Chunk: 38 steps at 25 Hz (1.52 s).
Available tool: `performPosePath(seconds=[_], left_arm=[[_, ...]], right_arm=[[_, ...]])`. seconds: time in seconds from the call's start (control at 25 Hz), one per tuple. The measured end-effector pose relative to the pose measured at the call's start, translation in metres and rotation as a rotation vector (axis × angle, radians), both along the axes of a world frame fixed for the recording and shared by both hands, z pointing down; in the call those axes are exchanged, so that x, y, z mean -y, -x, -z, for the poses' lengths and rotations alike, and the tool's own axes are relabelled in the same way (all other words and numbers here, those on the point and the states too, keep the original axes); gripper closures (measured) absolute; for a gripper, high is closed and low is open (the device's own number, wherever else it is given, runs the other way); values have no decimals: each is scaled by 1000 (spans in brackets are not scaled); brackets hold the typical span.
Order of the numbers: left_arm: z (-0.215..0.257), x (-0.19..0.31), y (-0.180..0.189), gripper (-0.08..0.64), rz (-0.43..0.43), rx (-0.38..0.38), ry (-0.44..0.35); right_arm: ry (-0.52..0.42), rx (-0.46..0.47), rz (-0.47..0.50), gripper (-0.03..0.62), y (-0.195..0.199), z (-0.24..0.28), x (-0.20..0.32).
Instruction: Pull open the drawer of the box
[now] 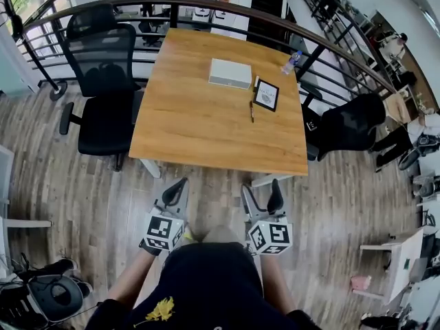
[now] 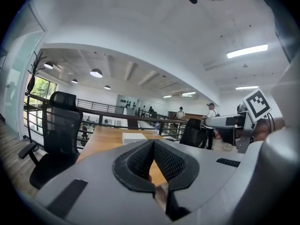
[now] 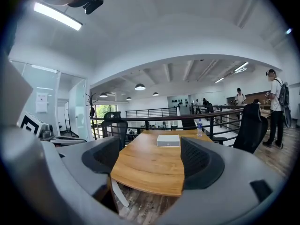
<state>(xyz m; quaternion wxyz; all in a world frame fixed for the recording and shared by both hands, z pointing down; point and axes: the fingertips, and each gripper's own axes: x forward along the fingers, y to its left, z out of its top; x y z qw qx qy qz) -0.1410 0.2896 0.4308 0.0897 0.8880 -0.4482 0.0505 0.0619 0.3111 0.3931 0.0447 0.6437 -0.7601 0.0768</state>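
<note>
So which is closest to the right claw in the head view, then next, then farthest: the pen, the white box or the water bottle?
1. Dark thin pen, on the wooden table, right side, nearest the right claw.
2. Flat white rectangular box, farther back, mid-table.
3. Clear plastic water bottle, at the far right edge.

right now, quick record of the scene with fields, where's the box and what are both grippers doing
box: white box on the far half of the wooden table, drawer looks shut
beside it: black-framed sign, pen, water bottle at the far right edge
left gripper: fingers together, nothing between them, short of the table's near edge
right gripper: fingers apart, empty, also short of the table
seating: office chair at the table's left side
task state: box untouched
</note>
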Motion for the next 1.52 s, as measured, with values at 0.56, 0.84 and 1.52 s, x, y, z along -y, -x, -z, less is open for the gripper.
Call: performPosePath(seconds=[0.56,0.84,1.52], left_arm=[[12,71,8,543,2,-26,-23],[6,144,-2,543,60,8,-1],[15,317,-107,543,118,88,25]], right_arm=[[10,18,3,209,16,6,75],[14,42,24,209,-3,-2,159],[14,28,117,216,-98,-11,345]])
